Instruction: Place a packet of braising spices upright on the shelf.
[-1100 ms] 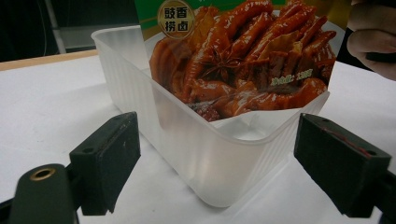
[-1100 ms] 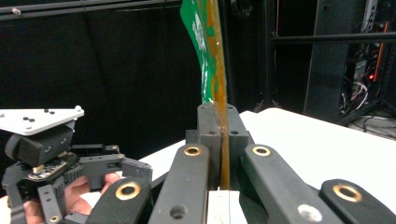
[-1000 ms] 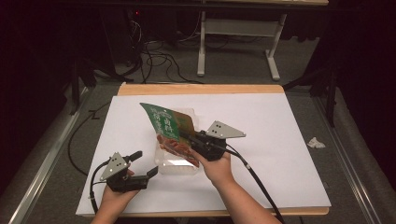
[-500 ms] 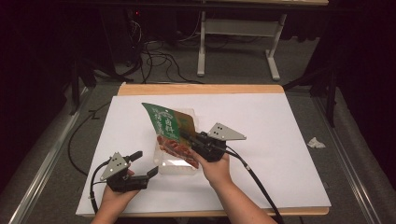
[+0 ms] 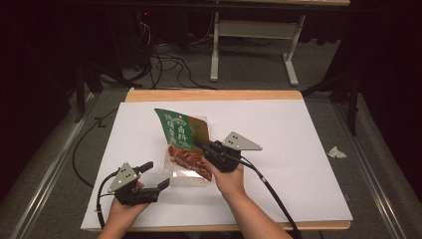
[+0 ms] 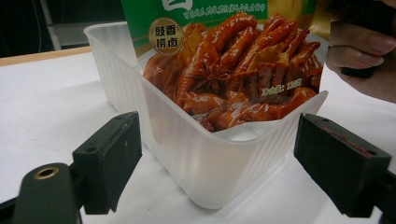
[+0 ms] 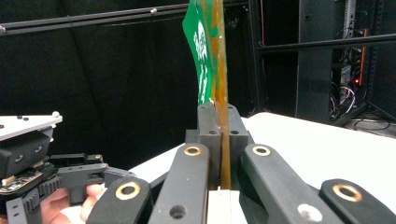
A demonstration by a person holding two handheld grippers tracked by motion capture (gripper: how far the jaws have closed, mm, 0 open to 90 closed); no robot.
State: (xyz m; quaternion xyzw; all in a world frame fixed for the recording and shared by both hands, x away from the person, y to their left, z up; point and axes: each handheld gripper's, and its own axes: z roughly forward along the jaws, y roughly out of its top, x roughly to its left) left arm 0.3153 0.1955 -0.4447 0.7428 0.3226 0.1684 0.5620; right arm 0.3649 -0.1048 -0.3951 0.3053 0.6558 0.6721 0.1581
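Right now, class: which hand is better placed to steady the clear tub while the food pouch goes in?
Left: its open tongs already straddle the clear tub; the right tongs are clamped on the food pouch.

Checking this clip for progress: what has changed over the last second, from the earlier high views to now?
Nothing visibly changed. The right claw stays shut on the food pouch, whose lower end sits in the clear tub. The left claw stays open beside the tub, on the white table.
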